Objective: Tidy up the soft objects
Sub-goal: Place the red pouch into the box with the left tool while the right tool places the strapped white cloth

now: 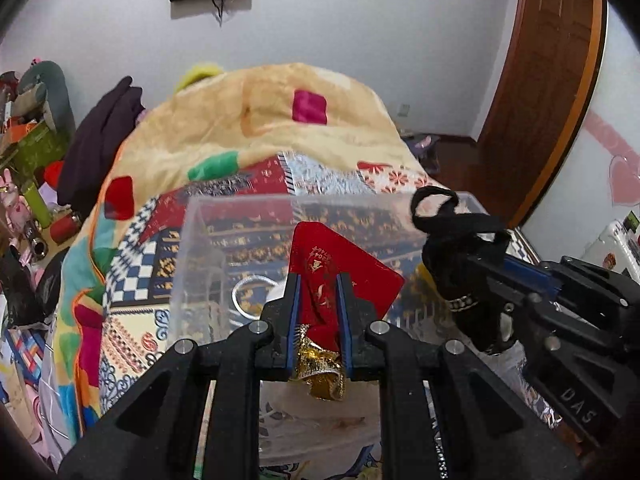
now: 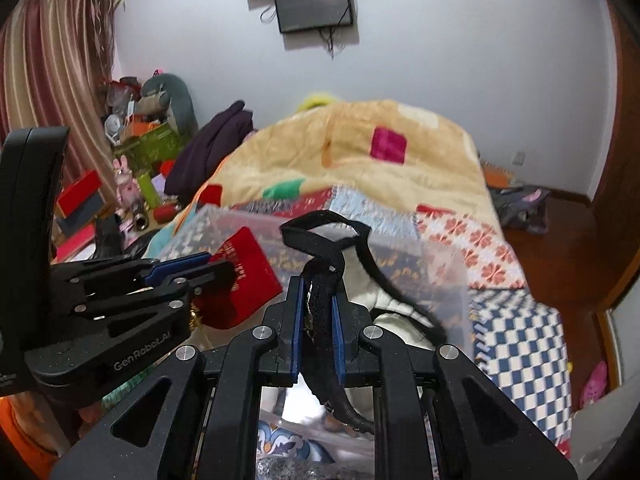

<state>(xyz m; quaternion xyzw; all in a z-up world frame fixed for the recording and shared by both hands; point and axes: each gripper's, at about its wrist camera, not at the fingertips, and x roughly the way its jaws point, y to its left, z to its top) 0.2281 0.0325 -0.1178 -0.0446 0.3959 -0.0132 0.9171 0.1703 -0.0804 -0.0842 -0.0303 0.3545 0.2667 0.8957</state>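
Observation:
My left gripper point(image 1: 319, 284) is shut on a red cloth pouch point(image 1: 360, 272) with gold lettering and gold trim, held above a clear plastic bin point(image 1: 188, 248) on the bed. It also shows in the right wrist view point(image 2: 200, 264) with the pouch point(image 2: 248, 276). My right gripper point(image 2: 316, 292) is shut on a black strappy fabric item point(image 2: 320, 240), also over the bin point(image 2: 448, 280). In the left wrist view the right gripper point(image 1: 480, 264) holds that black item point(image 1: 452, 220) at the right. White soft things point(image 2: 384, 296) and a white cord point(image 1: 248, 292) lie in the bin.
The bin sits on a patchwork quilt point(image 1: 132, 280) on the bed, with a yellow fleece blanket point(image 1: 280, 128) and dark clothes point(image 1: 100, 144) behind. Cluttered boxes and toys point(image 2: 132, 148) stand at the left. A wooden door point(image 1: 552, 80) is at the right, a screen point(image 2: 316, 4) on the wall.

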